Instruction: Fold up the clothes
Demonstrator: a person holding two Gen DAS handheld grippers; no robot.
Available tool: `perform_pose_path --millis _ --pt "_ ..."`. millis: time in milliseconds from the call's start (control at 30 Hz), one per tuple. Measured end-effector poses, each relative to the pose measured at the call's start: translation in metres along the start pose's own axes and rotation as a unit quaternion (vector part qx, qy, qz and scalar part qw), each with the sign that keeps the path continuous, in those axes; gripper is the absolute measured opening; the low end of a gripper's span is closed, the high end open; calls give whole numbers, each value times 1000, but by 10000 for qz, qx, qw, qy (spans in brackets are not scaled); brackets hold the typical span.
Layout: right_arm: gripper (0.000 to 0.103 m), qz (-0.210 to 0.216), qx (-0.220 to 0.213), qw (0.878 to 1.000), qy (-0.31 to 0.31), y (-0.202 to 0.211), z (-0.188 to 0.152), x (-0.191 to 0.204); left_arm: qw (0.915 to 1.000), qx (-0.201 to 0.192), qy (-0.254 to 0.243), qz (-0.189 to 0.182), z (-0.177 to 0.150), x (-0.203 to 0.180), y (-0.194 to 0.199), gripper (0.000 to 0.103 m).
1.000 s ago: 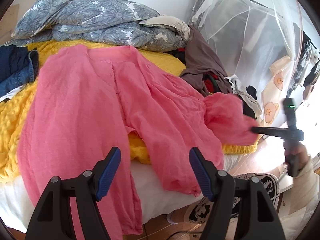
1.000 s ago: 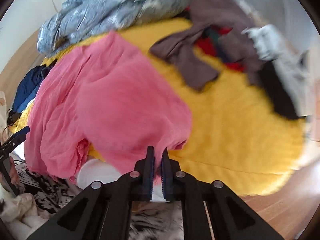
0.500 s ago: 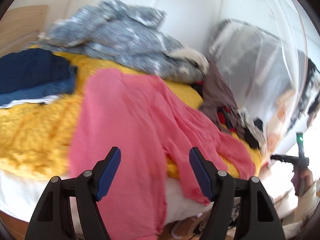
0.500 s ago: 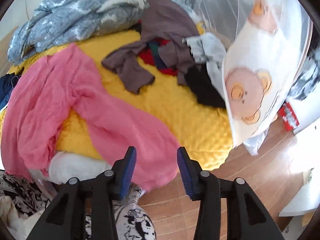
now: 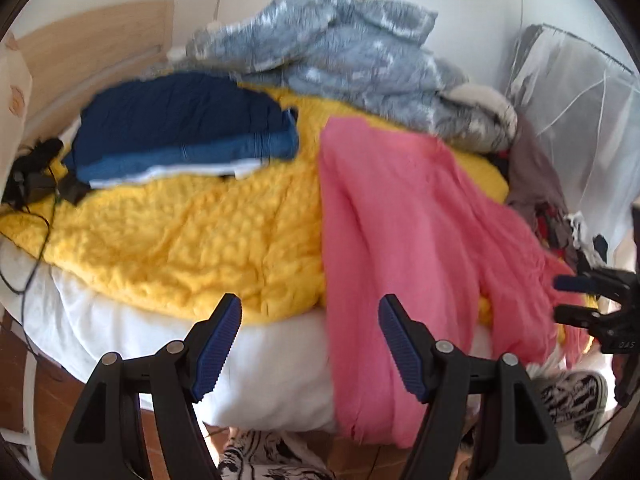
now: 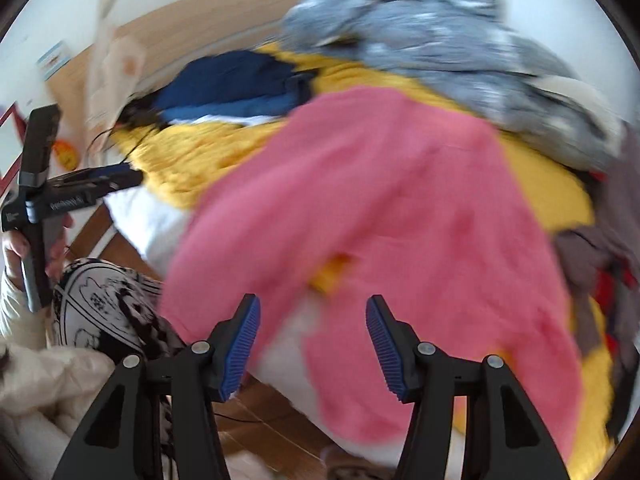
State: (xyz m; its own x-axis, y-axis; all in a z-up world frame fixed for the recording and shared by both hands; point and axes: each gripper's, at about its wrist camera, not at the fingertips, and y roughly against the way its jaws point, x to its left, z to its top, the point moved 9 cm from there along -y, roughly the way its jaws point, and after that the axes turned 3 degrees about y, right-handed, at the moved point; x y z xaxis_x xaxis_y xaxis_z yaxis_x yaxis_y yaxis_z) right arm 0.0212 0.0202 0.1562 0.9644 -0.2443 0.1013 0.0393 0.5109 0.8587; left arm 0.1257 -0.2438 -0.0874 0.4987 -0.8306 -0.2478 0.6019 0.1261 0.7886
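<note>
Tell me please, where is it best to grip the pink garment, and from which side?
Probably the hem of the pink garment that hangs over the white mattress edge, taken from the front: there the cloth hangs loose, so fingers can close around it.

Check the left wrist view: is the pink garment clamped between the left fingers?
No. The left gripper stands open with nothing between its fingers; the pink garment lies spread on the yellow blanket beyond.

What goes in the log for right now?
pink top: spread on yellow blanket | left hand-held gripper: open, empty | right hand-held gripper: opening, empty
</note>
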Motion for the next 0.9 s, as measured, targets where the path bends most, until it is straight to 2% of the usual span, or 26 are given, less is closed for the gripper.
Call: perform_pose_path --millis 100,167,200,300,467,533,600,633,667,733,767,833,900 --pt "57 559 257 9981 80 -34 7 31 9978 442 -40 -485 -16 -9 -15 74" --pt "57 902 361 9952 134 -47 4 48 9936 845 -229 -711 -30 -18 -28 74" --pt "57 1063 384 9935 152 -51 3 53 9921 983 -342 -700 -36 -21 -34 74" --pt "57 1230 334 9918 95 -56 1 49 9877 1318 -491 -682 -48 -25 -52 72" --pt "57 1430 95 9889 -397 -52 4 26 9773 1731 -347 -1175 -54 -32 -69 70" --pt "57 1500 43 9874 -510 -50 3 20 9717 1885 -193 -1413 -54 -37 -77 63" --pt "57 1471 101 9878 -496 -53 0 19 9666 2053 -109 -1528 -54 -43 -84 44" --pt "57 1445 138 9882 -480 -54 -3 19 9658 2092 -114 -1529 -54 -46 -86 38" --pt "57 1415 176 9887 -462 -55 -6 19 9659 2089 -137 -1527 -54 -50 -86 28" --pt "57 1357 207 9894 -482 -56 -10 15 9663 1982 -116 -1640 -49 -59 -82 17" --pt "57 1328 219 9896 -497 -56 -13 13 9665 1903 -78 -1719 -45 -61 -79 7" --pt "57 1250 194 9903 -576 -55 -15 8 9718 1564 3 -1762 -32 -60 -70 4" --pt "57 1187 126 9902 -726 -51 -17 0 9829 931 111 -1583 -9 -49 -54 3"
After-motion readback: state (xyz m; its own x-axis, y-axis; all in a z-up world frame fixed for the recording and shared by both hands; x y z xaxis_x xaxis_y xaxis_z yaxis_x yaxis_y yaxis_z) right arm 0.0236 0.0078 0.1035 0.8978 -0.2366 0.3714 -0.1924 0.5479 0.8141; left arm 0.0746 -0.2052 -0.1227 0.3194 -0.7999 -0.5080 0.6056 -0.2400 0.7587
